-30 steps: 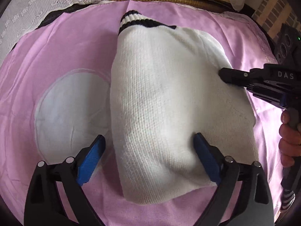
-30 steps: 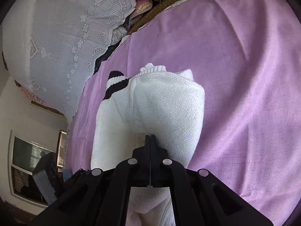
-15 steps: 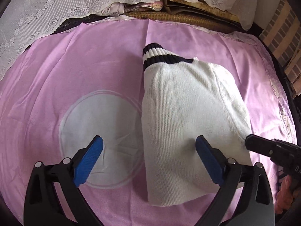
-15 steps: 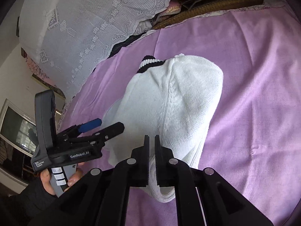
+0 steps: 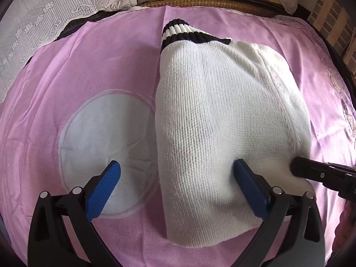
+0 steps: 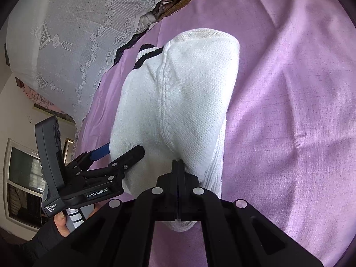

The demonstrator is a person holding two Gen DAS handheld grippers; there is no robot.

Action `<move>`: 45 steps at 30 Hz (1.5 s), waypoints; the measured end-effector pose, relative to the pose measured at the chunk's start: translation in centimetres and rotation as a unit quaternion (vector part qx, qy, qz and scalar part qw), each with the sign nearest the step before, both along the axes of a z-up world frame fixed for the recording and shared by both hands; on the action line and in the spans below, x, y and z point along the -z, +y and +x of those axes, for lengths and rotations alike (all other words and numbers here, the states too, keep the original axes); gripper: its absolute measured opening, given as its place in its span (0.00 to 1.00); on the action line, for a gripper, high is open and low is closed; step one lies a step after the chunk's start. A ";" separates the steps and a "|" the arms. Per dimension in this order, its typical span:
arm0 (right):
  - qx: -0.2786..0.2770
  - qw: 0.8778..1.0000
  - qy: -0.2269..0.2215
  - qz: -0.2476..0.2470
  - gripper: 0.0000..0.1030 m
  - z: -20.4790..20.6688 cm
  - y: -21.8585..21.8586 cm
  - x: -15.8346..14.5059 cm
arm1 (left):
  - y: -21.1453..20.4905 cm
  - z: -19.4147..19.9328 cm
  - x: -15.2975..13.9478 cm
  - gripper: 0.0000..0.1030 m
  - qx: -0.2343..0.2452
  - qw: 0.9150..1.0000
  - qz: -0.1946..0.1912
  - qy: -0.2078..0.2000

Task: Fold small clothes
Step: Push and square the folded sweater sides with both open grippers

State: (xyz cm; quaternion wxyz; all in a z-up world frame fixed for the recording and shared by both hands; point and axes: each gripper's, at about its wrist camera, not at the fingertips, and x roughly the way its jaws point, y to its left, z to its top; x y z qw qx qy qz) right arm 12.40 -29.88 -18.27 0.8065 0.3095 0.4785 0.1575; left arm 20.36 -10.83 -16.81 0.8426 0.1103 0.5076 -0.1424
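A folded white knit sweater (image 5: 218, 120) with a black-and-white striped cuff (image 5: 178, 32) at its far end lies on a pink sheet (image 5: 93, 66); it also shows in the right wrist view (image 6: 178, 102). My left gripper (image 5: 175, 178) is open, its blue pads (image 5: 104, 189) spread over the sweater's near left part, empty. My right gripper (image 6: 178, 162) has its jaws together, tips pressed against the sweater's near edge; no fabric shows between them. It enters the left wrist view from the right (image 5: 296, 169).
A pale round print (image 5: 104, 138) marks the pink sheet left of the sweater. White lace fabric (image 6: 66, 33) and a woven mat edge (image 5: 222, 2) border the far side. A window (image 6: 24, 178) is at the left.
My right gripper went from slightly parted to closed and now presses the sweater's near right edge. My left gripper moved closer to the sweater and stayed open.
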 end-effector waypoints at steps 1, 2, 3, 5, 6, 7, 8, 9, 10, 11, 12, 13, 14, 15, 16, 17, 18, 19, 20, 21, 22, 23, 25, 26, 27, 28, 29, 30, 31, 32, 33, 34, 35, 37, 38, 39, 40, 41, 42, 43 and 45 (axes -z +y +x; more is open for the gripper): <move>-0.003 1.000 0.000 -0.001 0.02 0.0 0.1 -0.4 | -0.1 -0.1 -0.2 0.96 0.001 1.000 0.006 -0.002; -0.006 1.000 -0.001 -0.005 0.03 0.0 0.3 -0.9 | -0.2 -0.1 -0.4 0.96 0.002 1.000 0.010 -0.004; -0.011 1.000 -0.007 -0.011 0.07 -0.1 0.4 -1.5 | -0.4 -0.2 -0.6 0.96 0.003 1.000 0.014 -0.006; -0.021 0.999 -0.031 -0.015 0.14 -0.2 0.7 -3.0 | -0.5 -0.1 -1.1 0.96 0.005 1.000 0.023 -0.009; -0.023 0.999 -0.044 -0.017 0.17 0.0 0.7 -3.7 | -0.5 -0.1 -1.3 0.96 0.005 1.000 0.027 -0.010; -0.023 0.998 -0.054 -0.019 0.19 0.2 0.8 -4.3 | -0.6 -0.1 -1.6 0.96 0.005 0.999 0.031 -0.012; -0.023 0.998 -0.062 -0.019 0.19 0.6 0.7 -4.7 | -0.7 -0.2 -1.9 0.96 0.004 0.999 0.035 -0.016; -0.023 0.997 -0.069 -0.016 0.21 1.0 0.8 -5.0 | -0.8 -0.2 -2.1 0.96 0.003 0.999 0.041 -0.021; -0.023 0.997 -0.071 -0.014 0.23 1.6 0.9 -5.1 | -0.9 -0.2 -2.4 0.96 0.001 0.999 0.047 -0.026; -0.023 0.997 -0.071 -0.017 0.24 2.2 0.9 -5.1 | -1.0 -0.2 -2.7 0.96 0.000 0.998 0.050 -0.030; -0.022 0.997 -0.070 -0.022 0.24 2.6 1.0 -5.0 | -1.0 -0.1 -3.0 0.96 -0.002 0.998 0.051 -0.034; -0.019 0.997 -0.067 -0.025 0.24 3.0 1.0 -4.8 | -1.0 0.0 -3.2 0.96 -0.004 0.998 0.051 -0.036; -0.015 0.998 -0.062 -0.023 0.24 3.3 0.9 -4.5 | -0.9 0.2 -3.4 0.96 -0.007 0.998 0.048 -0.035; -0.010 0.998 -0.057 -0.021 0.25 3.4 0.8 -4.2 | -0.8 0.4 -3.5 0.96 -0.007 0.999 0.043 -0.033; -0.005 0.998 -0.051 -0.021 0.25 3.7 0.7 -3.8 | -0.8 0.7 -3.5 0.96 -0.005 0.999 0.041 -0.031; 0.002 0.999 -0.046 -0.022 0.25 3.7 0.5 -3.4 | -0.9 1.0 -3.3 0.96 -0.002 0.999 0.043 -0.030; 0.008 0.999 -0.044 -0.016 0.25 3.6 0.4 -2.9 | -1.1 1.2 -3.1 0.96 0.002 0.998 0.046 -0.030; 0.014 0.999 -0.043 -0.005 0.25 3.5 0.1 -2.6 | -1.2 1.3 -2.9 0.96 0.008 0.999 0.045 -0.029; 0.020 0.999 -0.042 0.003 0.24 3.4 -0.2 -2.3 | -1.3 1.4 -2.7 0.96 0.013 0.999 0.043 -0.029; 0.026 0.999 -0.040 0.007 0.22 3.3 -0.4 -2.1 | -1.4 1.5 -2.6 0.96 0.018 0.999 0.041 -0.030; 0.034 0.999 -0.039 0.008 0.19 3.2 -0.5 -1.9 | -1.5 1.5 -2.4 0.96 0.024 0.998 0.039 -0.030; 0.042 0.998 -0.037 0.011 0.18 3.1 -0.5 -1.7 | -1.6 1.5 -2.3 0.96 0.030 0.998 0.039 -0.031; 0.055 0.998 -0.033 0.021 0.18 2.8 -0.6 -1.4 | -1.7 1.5 -2.1 0.96 0.040 0.998 0.038 -0.031; 0.059 0.997 -0.033 0.022 0.17 2.7 -0.7 -1.4 | -1.7 1.6 -2.1 0.96 0.043 0.998 0.036 -0.030; 0.063 0.997 -0.032 0.021 0.17 2.7 -0.6 -1.3 | -1.6 1.8 -2.0 0.96 0.045 0.998 0.032 -0.027; 0.066 0.997 -0.031 0.020 0.17 2.7 -0.6 -1.3 | -1.5 1.9 -1.9 0.96 0.047 0.998 0.028 -0.024; 0.069 0.997 -0.031 0.019 0.16 2.7 -0.5 -1.3 | -1.4 2.0 -1.8 0.96 0.050 0.998 0.026 -0.022; 0.072 0.997 -0.031 0.017 0.16 2.7 -0.4 -1.3 | -1.3 2.0 -1.8 0.96 0.052 0.998 0.024 -0.021; 0.074 0.997 -0.032 0.016 0.16 2.7 -0.3 -1.3 | -1.3 2.1 -1.7 0.96 0.055 0.998 0.023 -0.020; 0.077 0.996 -0.033 0.014 0.16 2.7 -0.2 -1.2 | -1.3 2.1 -1.7 0.96 0.057 0.998 0.023 -0.019; 0.078 0.996 -0.033 0.013 0.16 2.7 -0.1 -1.2 | -1.3 2.2 -1.7 0.96 0.060 0.998 0.023 -0.018; 0.080 0.996 -0.033 0.013 0.16 2.7 -0.1 -1.1 | -1.3 2.2 -1.7 0.96 0.062 0.998 0.024 -0.018; 0.082 0.996 -0.033 0.014 0.16 2.7 -0.1 -1.1 | -1.3 2.2 -1.7 0.96 0.064 0.997 0.025 -0.018; 0.084 0.996 -0.032 0.014 0.16 2.7 -0.1 -1.1 | -1.4 2.3 -1.7 0.96 0.067 0.997 0.027 -0.017; 0.085 0.996 -0.030 0.014 0.16 2.8 -0.1 -1.1 | -1.4 2.3 -1.9 0.96 0.068 0.997 0.028 -0.016; 0.085 0.996 -0.028 0.011 0.16 2.8 -0.1 -1.3 | -1.3 2.2 -2.2 0.96 0.067 0.997 0.028 -0.017; 0.084 0.996 -0.025 0.004 0.18 2.8 0.1 -1.6 | -1.2 2.1 -2.7 0.96 0.066 0.997 0.026 -0.021; 0.084 0.996 -0.024 -0.005 0.19 2.8 0.2 -2.0 | -1.0 2.1 -3.2 0.96 0.066 0.997 0.021 -0.027; 0.083 0.996 -0.024 -0.015 0.22 2.8 0.4 -2.5 | -0.7 2.1 -3.8 0.96 0.066 0.997 0.014 -0.034; 0.082 0.996 -0.027 -0.023 0.29 2.7 0.6 -3.1 | -0.5 2.4 -4.4 0.96 0.065 0.997 0.006 -0.038; 0.079 0.995 -0.039 -0.038 0.35 2.5 1.0 -4.1 | -0.2 3.4 -5.1 0.96 0.057 0.998 -0.002 -0.038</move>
